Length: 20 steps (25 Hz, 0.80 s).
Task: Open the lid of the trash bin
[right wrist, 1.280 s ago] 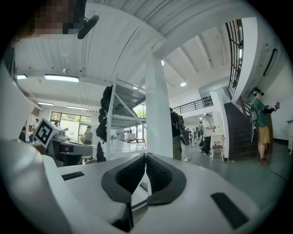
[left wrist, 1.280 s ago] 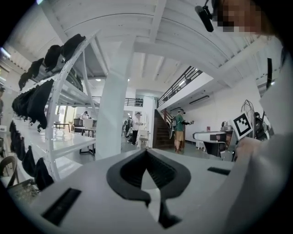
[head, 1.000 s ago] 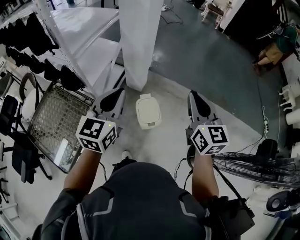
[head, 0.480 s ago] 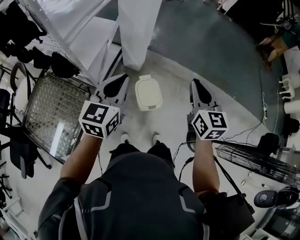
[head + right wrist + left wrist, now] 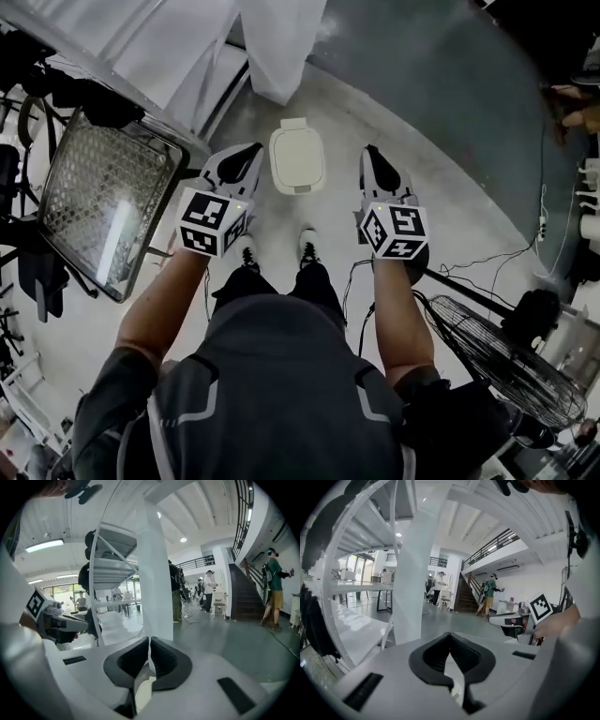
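The left gripper [image 5: 247, 156] hangs with jaws pressed together, empty. Just right of it the white trash bin [image 5: 301, 186] stands on the floor [image 5: 330, 230], lid [image 5: 296, 156] down. The right gripper [image 5: 373, 157], jaws likewise together, flanks its other side.

On the floor [image 5: 450, 169] stand a closed trash bin [image 5: 297, 159] and a fan [image 5: 497, 361].

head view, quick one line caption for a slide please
Standing person holds the shut left tool and right tool either side of a closed white bin, neither touching it.
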Motion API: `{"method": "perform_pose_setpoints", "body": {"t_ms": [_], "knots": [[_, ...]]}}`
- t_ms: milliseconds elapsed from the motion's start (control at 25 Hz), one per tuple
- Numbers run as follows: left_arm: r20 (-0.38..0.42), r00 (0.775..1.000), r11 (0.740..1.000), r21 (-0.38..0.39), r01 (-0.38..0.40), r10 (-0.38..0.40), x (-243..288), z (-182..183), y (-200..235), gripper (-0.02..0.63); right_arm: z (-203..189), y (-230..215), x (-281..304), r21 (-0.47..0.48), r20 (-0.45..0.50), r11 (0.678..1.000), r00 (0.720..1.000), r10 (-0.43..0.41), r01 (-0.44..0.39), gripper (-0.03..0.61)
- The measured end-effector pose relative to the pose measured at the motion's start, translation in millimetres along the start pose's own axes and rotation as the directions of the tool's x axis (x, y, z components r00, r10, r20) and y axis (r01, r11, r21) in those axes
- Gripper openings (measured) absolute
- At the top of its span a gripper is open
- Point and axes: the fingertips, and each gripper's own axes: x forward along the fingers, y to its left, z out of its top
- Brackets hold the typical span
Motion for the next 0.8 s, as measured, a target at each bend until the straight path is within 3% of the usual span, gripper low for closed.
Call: {"method": "perform_pose_setpoints", "body": {"t_ms": [120, 320, 800], "knots": [[-0.041, 0.999, 1.000, -0.024, -0.005, 0.004, 20, -28, -2, 0.009, -33, -6, 18, -0.008, -0.052, 1.000, 0.998, 0.019, -0.020, 0.029], [-0.108, 0.994, 1.000, 0.010, -0.004, 0.005, 48, -79, -3, 0.009, -95, -14, 41, 0.033, -0.151, 0.999, 0.988, 0.013, -0.009, 0.029], [-0.284, 0.959, 0.999, 0.028, 0.029, -0.020, 94, -209, -7, 0.011, -234, -10, 79, 0.084, -0.352, 0.996, 0.935, 0.048, -0.019, 0.029]]}}
